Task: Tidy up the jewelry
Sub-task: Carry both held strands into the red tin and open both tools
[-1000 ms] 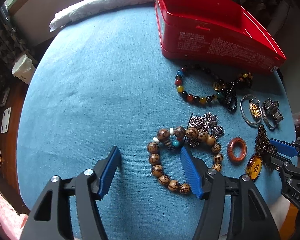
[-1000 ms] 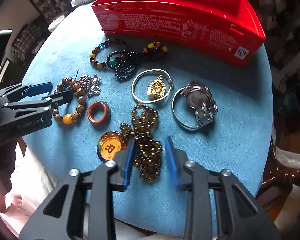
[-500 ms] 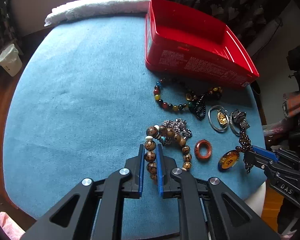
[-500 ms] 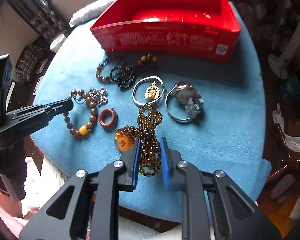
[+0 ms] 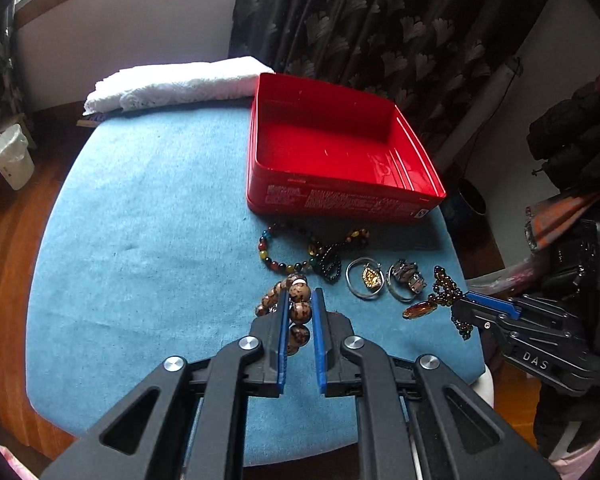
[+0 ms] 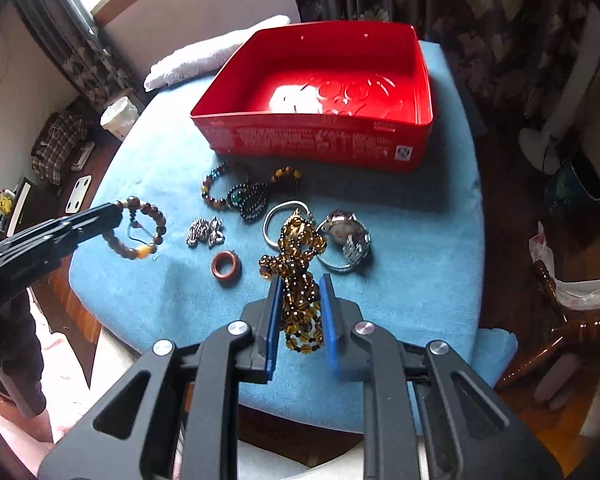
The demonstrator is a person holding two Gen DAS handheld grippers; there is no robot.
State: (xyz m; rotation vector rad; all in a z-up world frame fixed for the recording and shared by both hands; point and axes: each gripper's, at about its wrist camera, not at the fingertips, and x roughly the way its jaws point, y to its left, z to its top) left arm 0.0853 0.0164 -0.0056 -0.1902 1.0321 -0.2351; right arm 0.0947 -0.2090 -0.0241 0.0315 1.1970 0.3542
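Soft window daylight, glare inside the red tin (image 6: 300,98), fisheye-bent dim edges.

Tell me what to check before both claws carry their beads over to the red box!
1. Left claw shut on the wooden bead bracelet: ok.
2. Right claw shut on the amber bead necklace: ok.
3. Bracelet lifted off the blue cloth: ok, it hangs free.
4. Necklace fully clear of the silver bangle and watch: cannot tell, its beads overlap them.
5. Red box open and unfilled: ok.
6. Path to the box: ok if carried above the multicolored bead bracelet.
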